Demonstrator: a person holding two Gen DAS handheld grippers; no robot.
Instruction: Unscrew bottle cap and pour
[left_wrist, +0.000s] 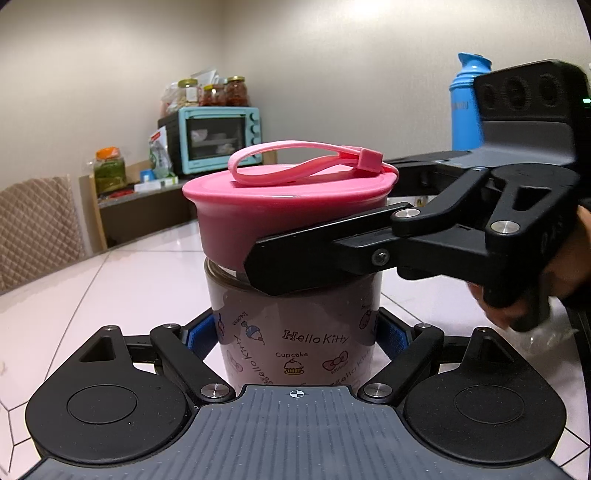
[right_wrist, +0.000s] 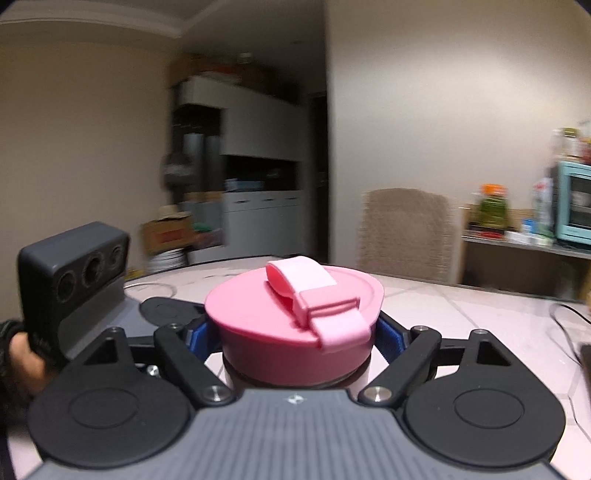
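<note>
now the bottle (left_wrist: 295, 332) stands upright on the white table (left_wrist: 129, 273); the left gripper (left_wrist: 295, 332) is closed on its printed body, blue pads touching both sides; the right gripper (right_wrist: 295, 332) is closed around the pink cap (right_wrist: 288, 325), which is still on; the pink strap (right_wrist: 314, 295) lies over the cap. if the right pads slip on the smooth cap wall, the turn does nothing; if the left grip is weak, the whole bottle can rotate with the cap, or tip over; a cap that comes free suddenly may spill what is inside, though i cannot see any content.
</note>
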